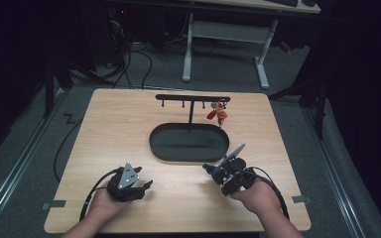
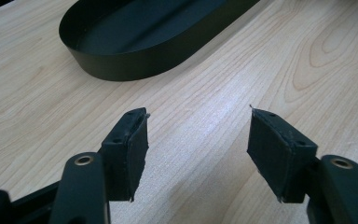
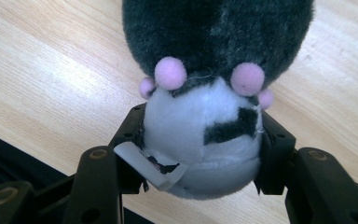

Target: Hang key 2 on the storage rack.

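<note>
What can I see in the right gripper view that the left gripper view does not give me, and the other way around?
The right gripper view has a plush toy, dark grey and white with small pink pom-poms, pressed between the right gripper's jaws, with a white tag at its lower left.

The left gripper view has the black oval tray lying ahead, and the left gripper with its jaws wide apart and nothing between them.

Both have the light wooden table beneath the jaws.
</note>
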`<move>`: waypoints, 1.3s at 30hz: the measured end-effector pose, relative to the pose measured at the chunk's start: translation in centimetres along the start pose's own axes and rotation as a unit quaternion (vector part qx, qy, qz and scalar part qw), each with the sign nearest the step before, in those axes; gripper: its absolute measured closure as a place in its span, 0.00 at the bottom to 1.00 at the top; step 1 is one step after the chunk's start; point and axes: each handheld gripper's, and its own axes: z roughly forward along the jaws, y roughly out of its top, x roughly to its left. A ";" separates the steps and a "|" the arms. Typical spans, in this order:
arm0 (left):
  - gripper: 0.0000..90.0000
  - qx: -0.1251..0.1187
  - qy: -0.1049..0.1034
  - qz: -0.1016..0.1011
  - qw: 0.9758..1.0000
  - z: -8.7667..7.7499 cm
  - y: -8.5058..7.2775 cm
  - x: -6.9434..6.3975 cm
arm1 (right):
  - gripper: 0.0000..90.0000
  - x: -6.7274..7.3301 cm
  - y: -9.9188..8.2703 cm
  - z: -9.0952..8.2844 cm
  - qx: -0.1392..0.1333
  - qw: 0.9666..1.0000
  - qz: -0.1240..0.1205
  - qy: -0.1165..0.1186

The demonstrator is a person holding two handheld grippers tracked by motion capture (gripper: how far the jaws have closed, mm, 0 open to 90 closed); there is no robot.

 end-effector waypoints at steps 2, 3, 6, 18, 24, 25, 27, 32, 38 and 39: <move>0.42 -0.001 0.000 0.001 1.000 0.0 0.0 -0.1 | 0.53 0.0 0.2 -0.5 -0.002 1.000 0.002 0.001; 0.42 -0.001 0.000 0.001 1.000 0.0 0.0 -0.1 | 0.53 -0.1 0.3 -0.7 -0.003 1.000 -0.001 0.002; 0.42 0.001 -0.001 0.003 1.000 0.0 0.0 -0.1 | 0.53 -0.1 0.8 -1.4 -0.004 1.000 -0.002 0.003; 0.43 0.002 -0.005 0.004 1.000 0.0 0.0 -0.2 | 0.53 -0.4 2.4 -4.1 -0.017 1.000 -0.001 0.000; 0.43 0.001 -0.006 0.004 1.000 0.0 0.0 -0.2 | 0.53 -0.7 3.3 -5.0 -0.017 1.000 0.004 0.007; 0.43 0.002 -0.006 0.005 1.000 0.0 0.0 -0.1 | 0.53 -0.8 3.5 -5.3 -0.018 1.000 0.005 0.008; 0.43 0.001 -0.006 0.004 1.000 0.0 0.0 -0.2 | 0.53 -0.9 3.9 -5.7 -0.019 1.000 0.005 0.007; 0.44 -0.001 -0.007 0.004 1.000 0.0 0.1 -0.2 | 0.53 -1.3 4.9 -6.9 -0.021 1.000 0.014 0.006; 0.43 0.001 -0.006 0.006 1.000 -0.1 0.0 -0.1 | 0.53 -1.6 5.9 -7.6 -0.024 0.999 0.019 0.009; 0.43 0.001 -0.006 0.005 1.000 -0.1 0.0 -0.1 | 0.53 -1.6 6.1 -7.7 -0.023 0.999 0.019 0.011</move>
